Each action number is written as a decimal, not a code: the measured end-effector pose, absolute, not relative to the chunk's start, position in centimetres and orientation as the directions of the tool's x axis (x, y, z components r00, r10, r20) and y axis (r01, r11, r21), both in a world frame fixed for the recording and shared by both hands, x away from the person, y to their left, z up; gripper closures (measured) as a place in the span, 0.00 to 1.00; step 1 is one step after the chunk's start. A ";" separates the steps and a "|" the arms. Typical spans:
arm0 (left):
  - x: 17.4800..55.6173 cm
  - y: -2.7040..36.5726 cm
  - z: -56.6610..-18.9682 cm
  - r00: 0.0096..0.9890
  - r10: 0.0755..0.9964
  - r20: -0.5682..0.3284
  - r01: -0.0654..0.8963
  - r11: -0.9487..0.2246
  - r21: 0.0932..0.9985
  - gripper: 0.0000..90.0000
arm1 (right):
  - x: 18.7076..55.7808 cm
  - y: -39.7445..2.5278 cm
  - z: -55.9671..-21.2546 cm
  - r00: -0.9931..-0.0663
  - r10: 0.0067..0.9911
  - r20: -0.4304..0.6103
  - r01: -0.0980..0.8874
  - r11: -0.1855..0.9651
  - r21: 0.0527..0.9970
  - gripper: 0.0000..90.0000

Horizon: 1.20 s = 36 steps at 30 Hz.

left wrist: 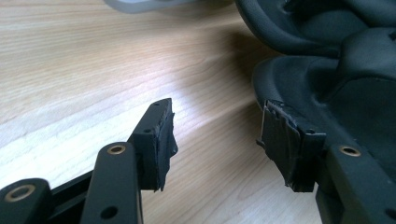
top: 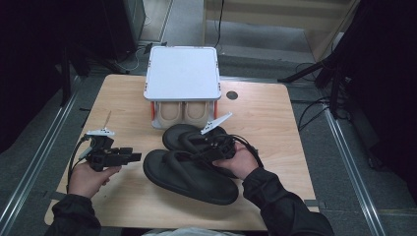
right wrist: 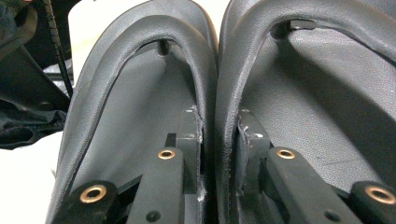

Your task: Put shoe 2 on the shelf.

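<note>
Right gripper (top: pixel 209 150) is clamped on the straps of both black flip-flops (top: pixel 189 174) at once, one jaw tucked under each strap, the two straps pinched together between them in the right gripper view. The pair lies mid-bench (top: pixel 275 118), just in front of the white shoe rack (top: pixel 182 73). Left gripper (top: pixel 135 157) hovers just beside the near sandal's edge, jaws spread wide, holding nothing.
</note>
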<state>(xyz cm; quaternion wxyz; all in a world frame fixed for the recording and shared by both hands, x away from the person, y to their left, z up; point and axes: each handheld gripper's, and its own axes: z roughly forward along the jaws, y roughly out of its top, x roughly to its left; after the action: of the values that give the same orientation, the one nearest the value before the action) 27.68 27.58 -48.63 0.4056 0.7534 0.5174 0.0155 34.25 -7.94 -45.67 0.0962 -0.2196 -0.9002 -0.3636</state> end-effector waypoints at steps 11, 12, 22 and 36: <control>26.3 28.7 -48.7 0.426 0.816 -0.391 0.773 -0.103 0.626 0.49 | 35.5 -6.6 -42.1 -0.895 0.285 0.342 0.443 0.655 0.613 0.84; 26.2 28.8 -48.7 0.419 0.818 -0.394 0.774 -0.094 0.626 0.49 | 35.6 -6.5 -41.9 -0.897 0.283 0.341 0.440 0.654 0.615 0.84; 25.7 29.2 -48.8 0.400 0.825 -0.399 0.777 -0.074 0.625 0.49 | 36.3 -5.3 -38.3 -0.901 0.243 0.360 0.425 0.663 0.617 0.84; 25.8 29.2 -48.8 0.396 0.827 -0.399 0.777 -0.070 0.626 0.48 | 38.5 -3.4 -31.8 -0.916 0.202 0.346 0.393 0.627 0.673 0.84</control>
<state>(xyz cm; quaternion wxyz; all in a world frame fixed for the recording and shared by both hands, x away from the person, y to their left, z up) 25.76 29.21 -48.83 0.4047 0.7309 0.5486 0.0311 38.51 -3.36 -31.78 0.1196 -0.1664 -0.8939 -0.3986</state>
